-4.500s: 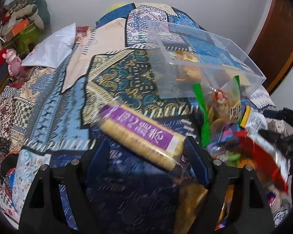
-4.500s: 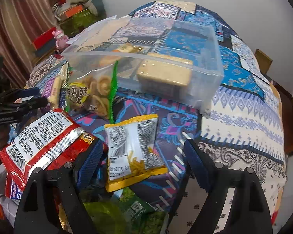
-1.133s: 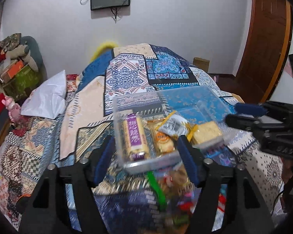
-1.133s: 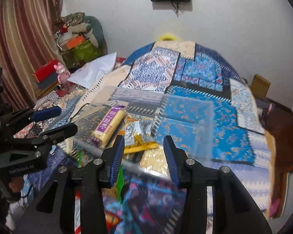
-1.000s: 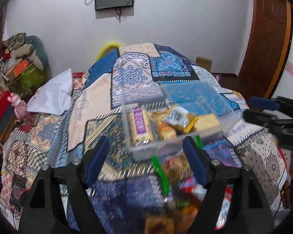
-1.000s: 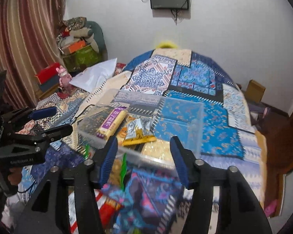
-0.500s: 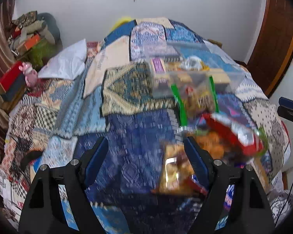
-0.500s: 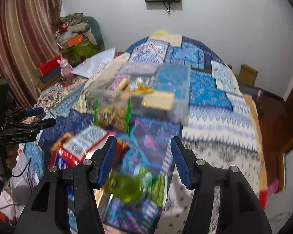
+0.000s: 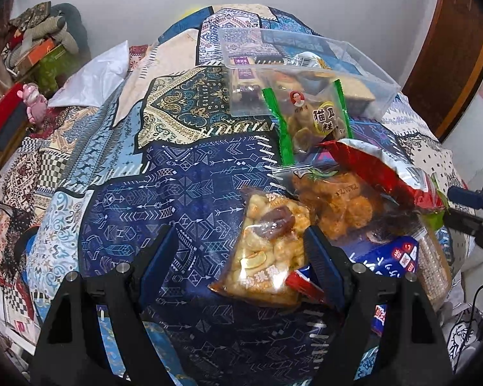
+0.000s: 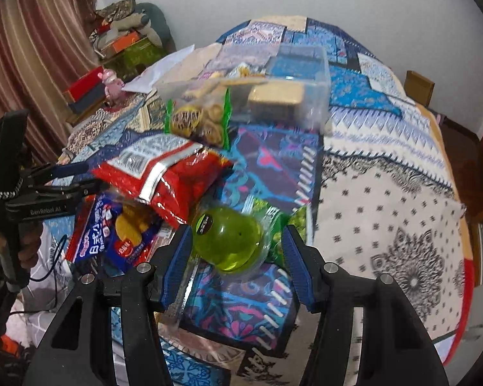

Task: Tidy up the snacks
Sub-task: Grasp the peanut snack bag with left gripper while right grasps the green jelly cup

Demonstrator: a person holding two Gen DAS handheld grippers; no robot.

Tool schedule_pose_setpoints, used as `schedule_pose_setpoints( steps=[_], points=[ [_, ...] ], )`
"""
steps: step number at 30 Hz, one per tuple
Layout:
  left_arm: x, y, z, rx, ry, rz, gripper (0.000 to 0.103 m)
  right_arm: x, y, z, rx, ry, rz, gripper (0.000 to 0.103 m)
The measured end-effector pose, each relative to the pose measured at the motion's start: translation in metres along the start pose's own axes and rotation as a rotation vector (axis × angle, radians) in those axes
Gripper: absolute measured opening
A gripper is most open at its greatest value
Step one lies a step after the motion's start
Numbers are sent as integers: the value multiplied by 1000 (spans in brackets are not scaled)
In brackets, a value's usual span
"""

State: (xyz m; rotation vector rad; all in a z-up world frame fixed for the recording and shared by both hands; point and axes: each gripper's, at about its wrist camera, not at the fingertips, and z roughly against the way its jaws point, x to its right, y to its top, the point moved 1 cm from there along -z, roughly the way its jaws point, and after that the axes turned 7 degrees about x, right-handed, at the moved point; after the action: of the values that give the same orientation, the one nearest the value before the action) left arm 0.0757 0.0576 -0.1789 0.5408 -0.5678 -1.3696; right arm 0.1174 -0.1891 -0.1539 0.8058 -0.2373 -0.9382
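Note:
A clear plastic bin (image 9: 309, 64) holding several snacks stands far on the bed; it also shows in the right wrist view (image 10: 286, 87). A green-edged cookie bag (image 9: 309, 122) leans on its front. Nearer lie a red bag (image 9: 386, 167), a clear bag of fried snacks (image 9: 335, 199) and a clear bag of nut candy (image 9: 267, 254). My left gripper (image 9: 238, 257) is open, its right finger over the nut candy bag. My right gripper (image 10: 236, 254) is open around a green jelly cup (image 10: 228, 238), beside a red bag (image 10: 174, 177) and a blue bag (image 10: 112, 231).
The patterned bedspread (image 9: 183, 199) covers the bed. A white pillow (image 9: 93, 74) and a pink toy (image 9: 35, 103) lie at the far left. A wooden door (image 9: 447, 64) is at the right. Boxes and clothes (image 10: 125, 38) are stacked by the curtain.
Both grippers have dropped from above the bin and pulled back to the snack pile near the bed's front. The purple bar now lies in the bin. Both stay open.

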Motion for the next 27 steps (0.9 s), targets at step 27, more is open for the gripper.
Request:
schedule_pose_setpoints(
  steps=[27],
  points=[
    [-21, -3, -37, -58, 4, 87, 61, -4, 2, -20, 17, -43, 40, 53]
  ],
)
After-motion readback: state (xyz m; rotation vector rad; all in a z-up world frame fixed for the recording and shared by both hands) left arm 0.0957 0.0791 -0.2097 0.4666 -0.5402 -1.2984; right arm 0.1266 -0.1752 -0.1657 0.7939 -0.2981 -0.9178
